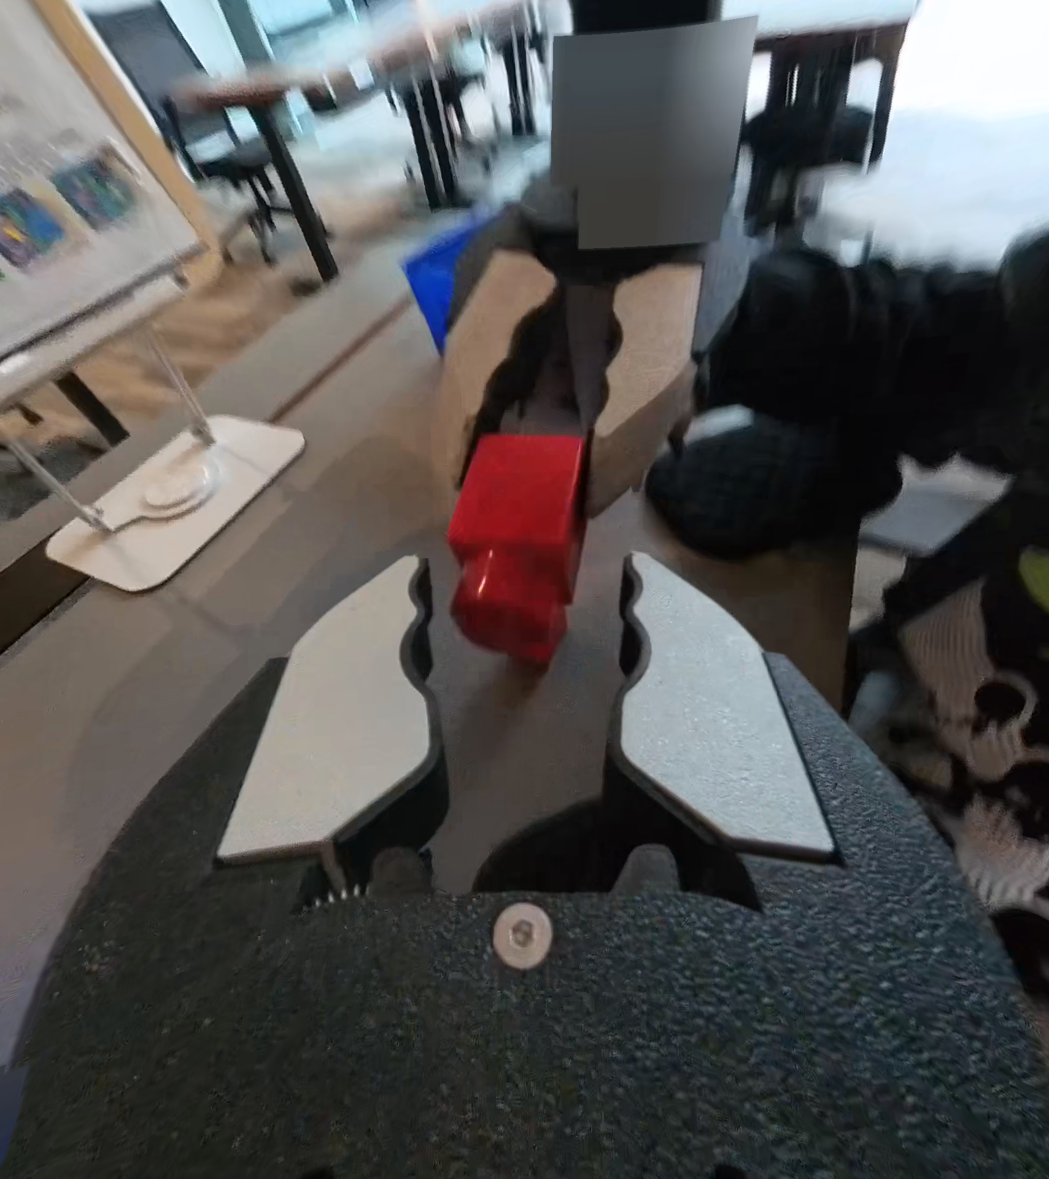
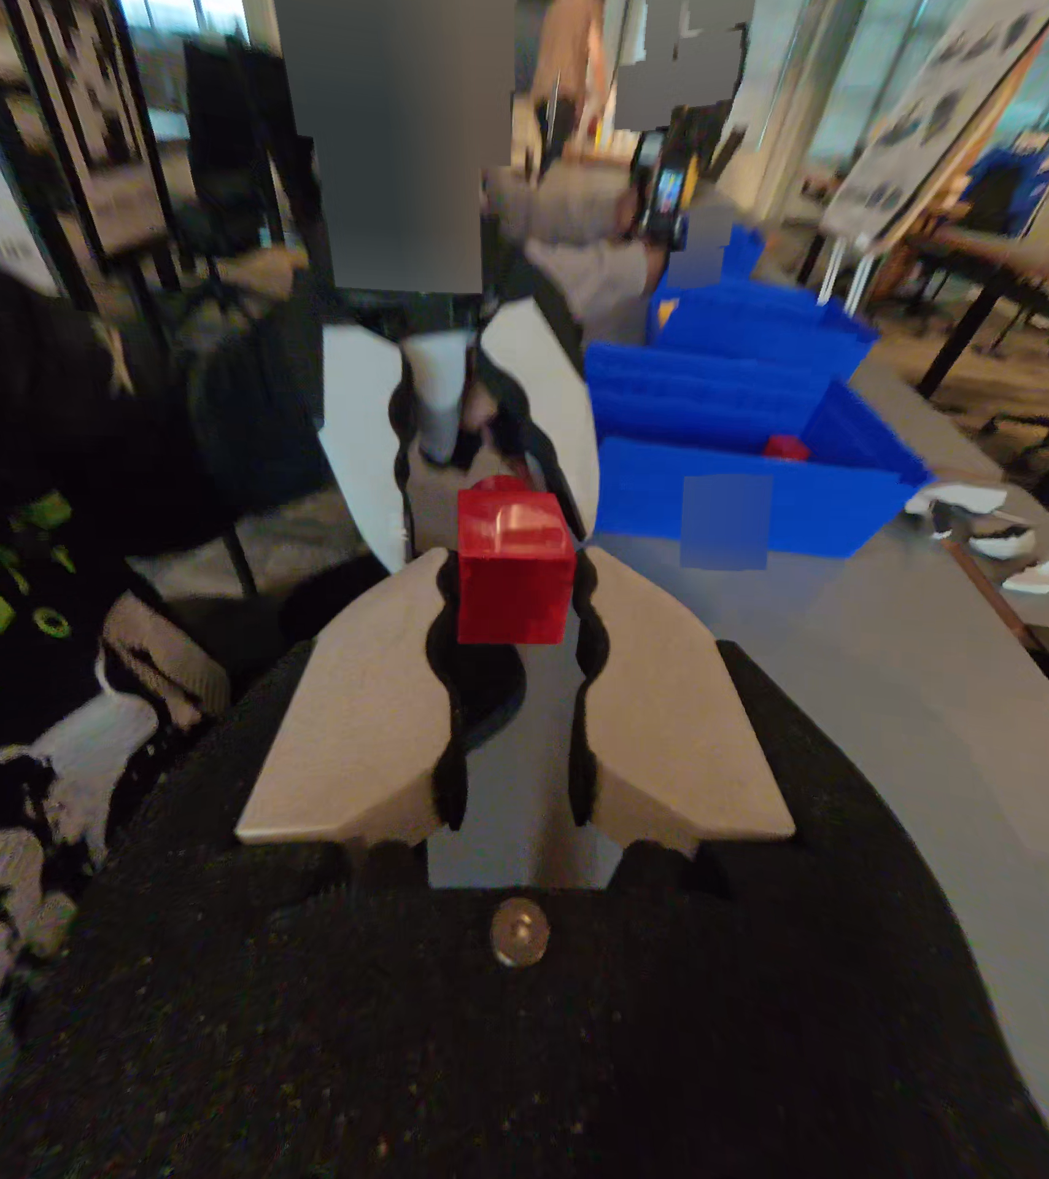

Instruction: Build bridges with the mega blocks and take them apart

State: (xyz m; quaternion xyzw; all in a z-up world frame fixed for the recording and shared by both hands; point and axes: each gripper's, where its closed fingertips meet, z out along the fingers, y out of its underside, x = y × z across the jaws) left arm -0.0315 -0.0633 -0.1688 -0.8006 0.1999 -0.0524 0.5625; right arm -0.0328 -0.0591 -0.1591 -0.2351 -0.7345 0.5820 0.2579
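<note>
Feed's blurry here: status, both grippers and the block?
Right gripper shut on red block, off the table. Left gripper open, empty, facing it. Blue bins beside, nothing between.

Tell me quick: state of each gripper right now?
Left gripper: open, empty, its fingers on either side of the red block's near end.
Right gripper: shut on the red block, held above the table.

left tongs [image 1: 525,593] gape wide; right tongs [image 2: 515,574] pinch (tips facing).
</note>
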